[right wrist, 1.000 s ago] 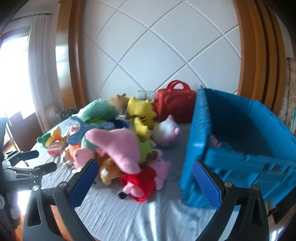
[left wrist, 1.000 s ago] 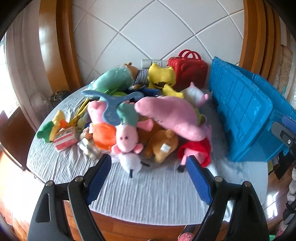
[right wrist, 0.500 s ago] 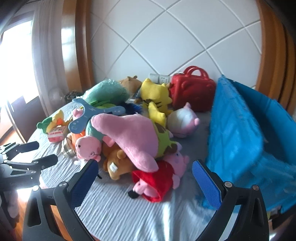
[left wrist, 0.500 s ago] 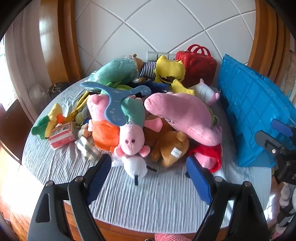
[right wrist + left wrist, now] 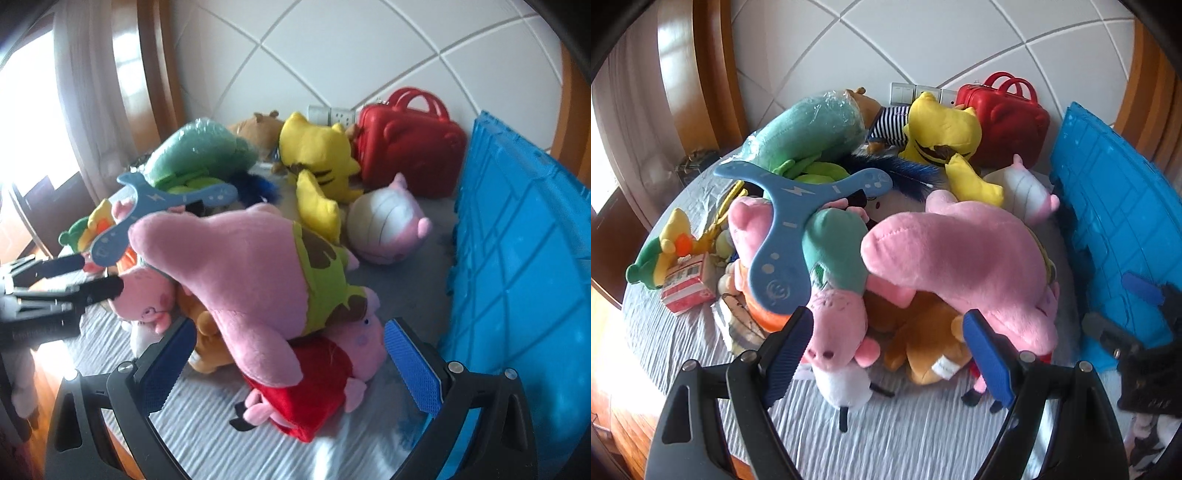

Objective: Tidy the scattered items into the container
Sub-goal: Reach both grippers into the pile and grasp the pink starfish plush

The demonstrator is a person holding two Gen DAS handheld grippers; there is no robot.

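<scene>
Left wrist view. Left gripper (image 5: pixel 886 354) spread wide, nothing gripped; low over near edge of toy heap on round grey-clothed table (image 5: pixel 923 435). Between the blue pads: pink pig plush (image 5: pixel 838 332), snout toward camera, and brown plush (image 5: pixel 923 347) lying flat. Big pink star plush (image 5: pixel 960 258) draped across top of heap, long axis running from upper right down to near right, one blunt arm pointing left. Blue boomerang toy (image 5: pixel 790 229) flat on the heap, arms splayed left, right and toward camera. Blue crate (image 5: pixel 1115 221) at right, ribbed wall facing the heap, interior hidden. Seen only here: red-and-white carton (image 5: pixel 687 288) at left edge of heap, striped plush (image 5: pixel 890 125) at back.

Right wrist view. Right gripper (image 5: pixel 288 369) also wide apart, holding nothing; red-dressed pig plush (image 5: pixel 314 384) between its pads, head toward the crate, feet toward camera. Star plush lies partly over it; green patterned shorts on the star visible only from this side. White-and-pink round plush (image 5: pixel 384 229) well exposed here, near crate wall. Left gripper blurred at left edge.
</scene>
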